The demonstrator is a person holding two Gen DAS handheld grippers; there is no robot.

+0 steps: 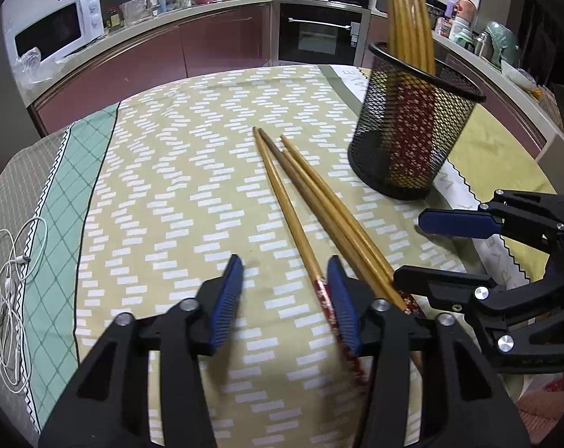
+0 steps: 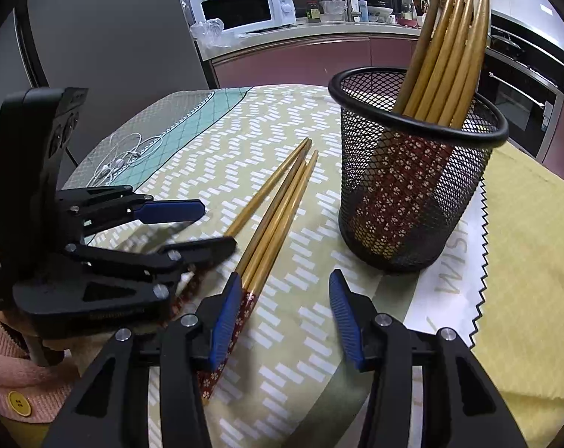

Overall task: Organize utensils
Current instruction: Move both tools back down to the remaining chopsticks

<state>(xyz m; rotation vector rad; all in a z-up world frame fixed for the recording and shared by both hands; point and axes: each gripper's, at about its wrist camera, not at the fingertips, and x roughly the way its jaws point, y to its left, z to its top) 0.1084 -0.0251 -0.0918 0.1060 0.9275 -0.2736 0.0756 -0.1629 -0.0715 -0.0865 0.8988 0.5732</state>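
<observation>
Left wrist: chopsticks (image 1: 300,201) beside mesh cup (image 1: 412,142)

a white cloth strip (image 2: 454,272) with a zigzag edge, lying on the bench beside the mesh cup, bears grey capitals, partly legible as "wism". the microwave (image 2: 244,7) carries a small brand mark, too tiny to read.

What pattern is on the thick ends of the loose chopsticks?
Dark red with small white flowers on the chopsticks, clearest in the right wrist view.
</observation>
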